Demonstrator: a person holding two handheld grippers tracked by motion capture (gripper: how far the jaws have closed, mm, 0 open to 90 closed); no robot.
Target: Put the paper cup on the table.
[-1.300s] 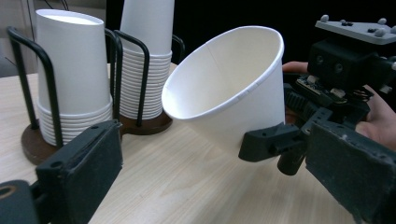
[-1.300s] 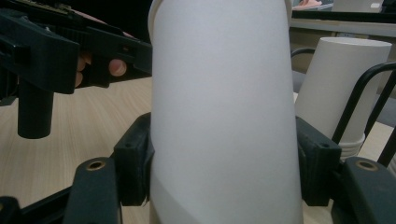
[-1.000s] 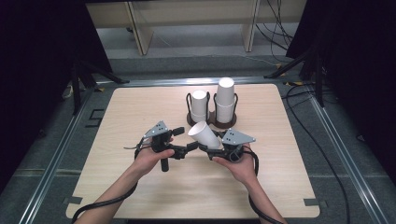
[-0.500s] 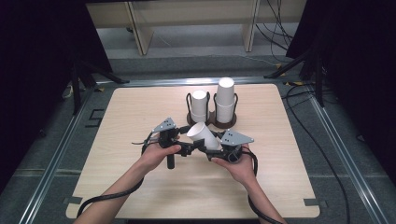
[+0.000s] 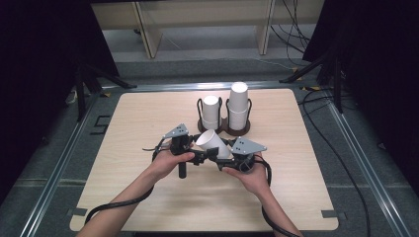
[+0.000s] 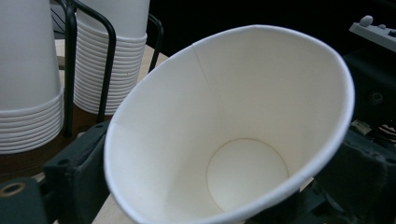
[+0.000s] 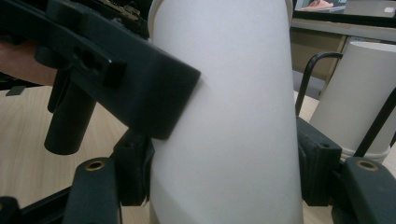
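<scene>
A white paper cup (image 5: pixel 213 143) hangs tilted above the middle of the table, its mouth toward the left. My left gripper (image 5: pixel 201 154) comes in from the left and grips it near the rim; the left gripper view looks straight into the cup (image 6: pixel 233 140), with the left gripper (image 6: pixel 219 186) and its jaws on either side. My right gripper (image 5: pixel 221 156) is shut on the cup's lower wall. In the right gripper view the cup (image 7: pixel 229 116) sits between the pads of the right gripper (image 7: pixel 224 172), and a left jaw presses its upper side.
Two black wire holders stand behind the cup, one with a short stack of cups (image 5: pixel 211 111), the other with a taller stack (image 5: pixel 238 106). The wooden table (image 5: pixel 138 113) has bare room left, right and in front. Cables trail off the table's near edge.
The left gripper has moved right, up to the cup's mouth, and closed on its rim. The right gripper has kept hold of the cup, which has tipped a little lower.
</scene>
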